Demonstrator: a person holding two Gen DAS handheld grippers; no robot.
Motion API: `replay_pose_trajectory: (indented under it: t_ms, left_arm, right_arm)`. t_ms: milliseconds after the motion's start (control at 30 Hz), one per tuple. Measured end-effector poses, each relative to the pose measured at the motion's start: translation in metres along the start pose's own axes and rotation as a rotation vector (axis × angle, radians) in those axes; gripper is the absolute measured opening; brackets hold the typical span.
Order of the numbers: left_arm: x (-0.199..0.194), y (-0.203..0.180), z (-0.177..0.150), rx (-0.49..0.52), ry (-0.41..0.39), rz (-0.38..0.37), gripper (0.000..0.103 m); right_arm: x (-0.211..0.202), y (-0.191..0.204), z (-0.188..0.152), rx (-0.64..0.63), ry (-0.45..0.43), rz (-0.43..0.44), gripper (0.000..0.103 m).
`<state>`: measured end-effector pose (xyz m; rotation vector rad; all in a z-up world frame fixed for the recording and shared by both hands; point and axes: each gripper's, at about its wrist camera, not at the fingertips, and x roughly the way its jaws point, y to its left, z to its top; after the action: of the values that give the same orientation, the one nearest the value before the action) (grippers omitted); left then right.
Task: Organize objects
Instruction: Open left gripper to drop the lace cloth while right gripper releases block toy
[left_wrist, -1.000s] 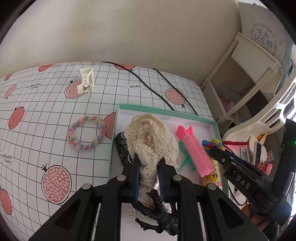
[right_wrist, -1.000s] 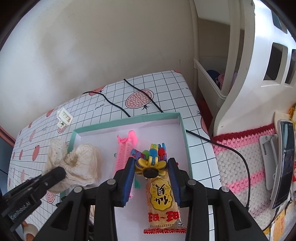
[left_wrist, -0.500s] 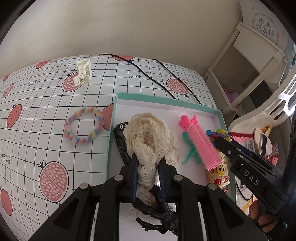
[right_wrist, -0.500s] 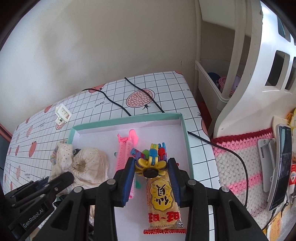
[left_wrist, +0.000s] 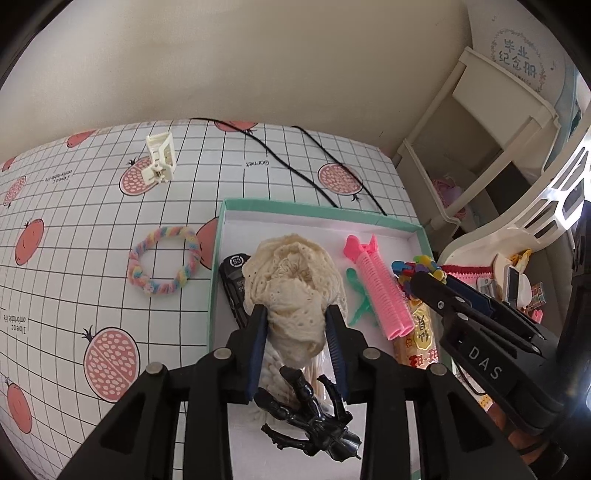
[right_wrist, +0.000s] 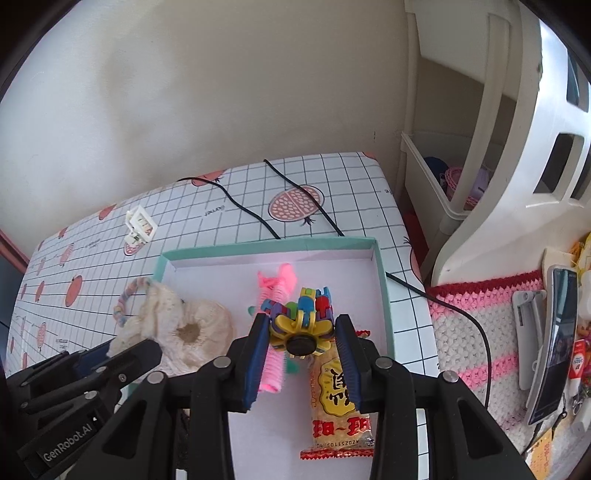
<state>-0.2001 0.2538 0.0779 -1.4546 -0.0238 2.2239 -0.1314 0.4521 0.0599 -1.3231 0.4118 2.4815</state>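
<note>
We see left gripper (left_wrist: 295, 325) squeezing cream lace scrunchie (left_wrist: 291, 280) inside green box (left_wrist: 216, 266). Right gripper (right_wrist: 301, 338) pinches colorful toy (right_wrist: 301, 317) above box, over pink roller (right_wrist: 273, 365) and snack pack (right_wrist: 338, 402). Rainbow hair tie (left_wrist: 164, 260) lies on table (left_wrist: 74, 229) beside box.

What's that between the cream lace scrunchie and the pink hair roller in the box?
A green hair clip, lying on the box floor beside the pink roller; clearest in the left wrist view.

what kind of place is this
Probably a home, maybe a bedroom or child's room: a table with a fruit-print cover, hair things like a scrunchie, and a crocheted mat beside a shelf.
</note>
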Motion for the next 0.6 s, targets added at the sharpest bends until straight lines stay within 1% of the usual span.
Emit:
replay_pose_trajectory:
  t_ms: [333, 467, 600]
  left_arm:
    - [-0.037, 0.002, 0.013, -0.003, -0.084, -0.001, 0.033]
    - [-0.049, 0.01, 0.016, -0.018, -0.115, 0.015, 0.033]
    - [-0.057, 0.018, 0.019, -0.029, -0.139, 0.049, 0.033]
  right_arm:
    - [-0.035, 0.013, 0.011, -0.029, -0.06, 0.011, 0.039]
    - [-0.042, 0.015, 0.014, -0.027, -0.066, 0.021, 0.039]
    - [-0.041, 0.015, 0.014, -0.022, -0.058, 0.021, 0.039]
